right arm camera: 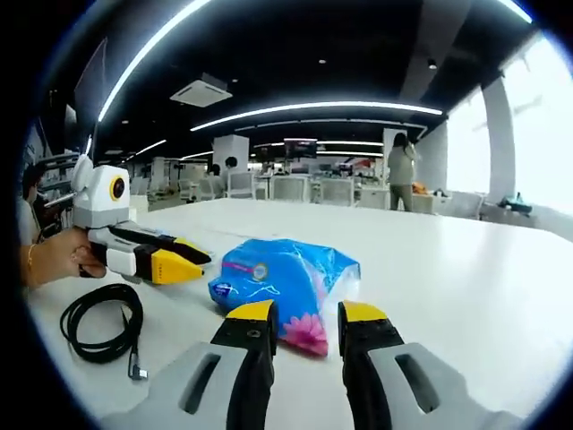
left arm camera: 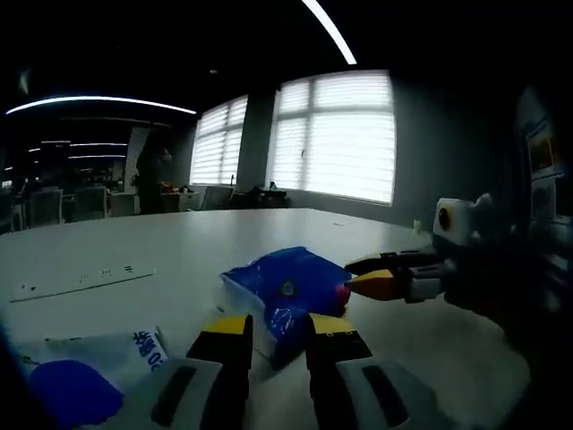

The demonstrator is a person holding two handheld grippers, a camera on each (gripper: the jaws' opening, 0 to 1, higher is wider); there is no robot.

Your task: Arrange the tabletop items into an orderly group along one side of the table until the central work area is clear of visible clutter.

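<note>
A blue tissue pack [left arm camera: 286,288] [right arm camera: 282,276] with a pink flower print lies on the white table [left arm camera: 179,246] [right arm camera: 448,269]. My left gripper [left arm camera: 280,328] stands open, and a corner of the pack reaches in between its yellow tips. My right gripper [right arm camera: 306,313] is open too, with the flower end of the pack between its tips. Each gripper appears in the other's view: the right gripper [left arm camera: 354,275] points at the pack's right end, and the left gripper [right arm camera: 192,260], held by a hand [right arm camera: 54,255], points at its left end.
A white and blue packet [left arm camera: 85,376] lies at the lower left of the left gripper view, with a long white strip [left arm camera: 81,282] beyond it. A coiled black cable [right arm camera: 100,322] lies left of my right gripper. A person [right arm camera: 400,170] stands far off among desks and chairs.
</note>
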